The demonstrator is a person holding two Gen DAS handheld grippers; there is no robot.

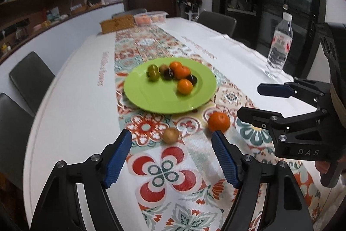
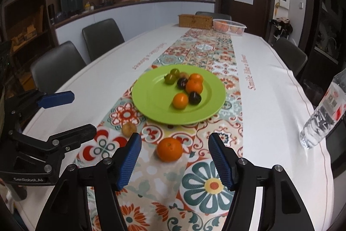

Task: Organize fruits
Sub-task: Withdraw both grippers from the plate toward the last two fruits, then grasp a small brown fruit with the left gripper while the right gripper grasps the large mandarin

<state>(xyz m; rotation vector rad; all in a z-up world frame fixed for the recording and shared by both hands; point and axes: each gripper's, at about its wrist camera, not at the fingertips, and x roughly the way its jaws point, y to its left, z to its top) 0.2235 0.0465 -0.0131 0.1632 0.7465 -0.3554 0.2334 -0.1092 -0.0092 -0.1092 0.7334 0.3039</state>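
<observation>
We see the left gripper (image 1: 172, 157) with its jaws apart and empty above the patterned runner (image 1: 164, 172), a small brown fruit (image 1: 170, 135) lying on the cloth just ahead between its fingers. The right gripper (image 2: 174, 158) is likewise spread wide and holds nothing, with a loose orange (image 2: 169, 149) on the runner between its blue pads (image 2: 129, 160), untouched. Beyond both we find the green plate (image 2: 151, 101) carrying oranges, dark plums and green fruits, and a water bottle (image 1: 279, 47) standing well apart near the table's edge.
</observation>
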